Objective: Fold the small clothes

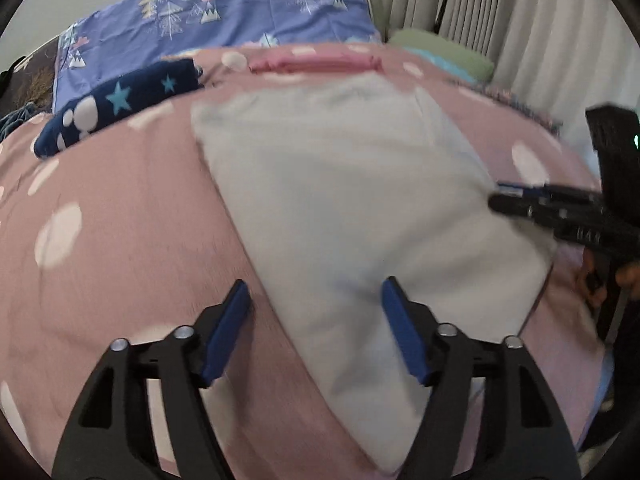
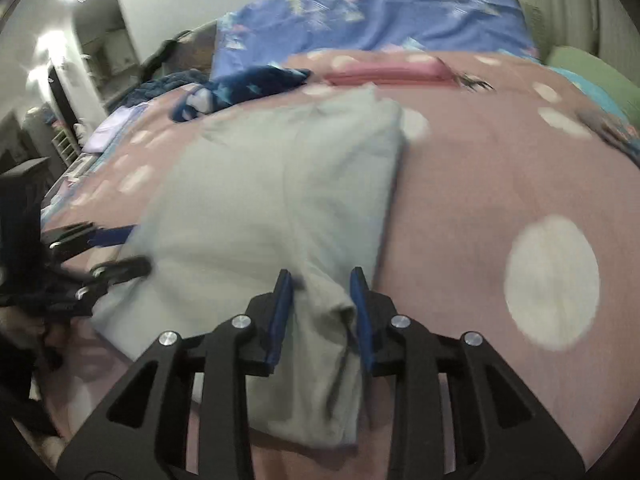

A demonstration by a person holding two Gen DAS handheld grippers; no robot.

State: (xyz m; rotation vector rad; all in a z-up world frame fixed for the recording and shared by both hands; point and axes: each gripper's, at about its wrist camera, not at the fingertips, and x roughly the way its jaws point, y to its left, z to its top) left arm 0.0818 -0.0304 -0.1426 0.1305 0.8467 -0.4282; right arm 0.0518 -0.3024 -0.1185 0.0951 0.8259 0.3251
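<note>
Blue-padded black right gripper (image 2: 321, 280) apparently clamped on a bunched corner of pale grey folded garment (image 2: 280, 184), spread across pink white-dotted bedcover (image 2: 460, 184); left gripper (image 1: 314, 292) spread apart, empty, above garment's edge.

A bed (image 1: 120, 208) with a pink white-dotted cover carries the clothes. On it lie a pale grey garment (image 1: 352, 200), a navy star-printed garment (image 1: 120, 100) and a folded pink piece (image 1: 316, 63).

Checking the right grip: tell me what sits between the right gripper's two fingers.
In the right wrist view, a bunched fold of the grey garment lies between the right gripper fingers; whether the pads press it is unclear.
</note>
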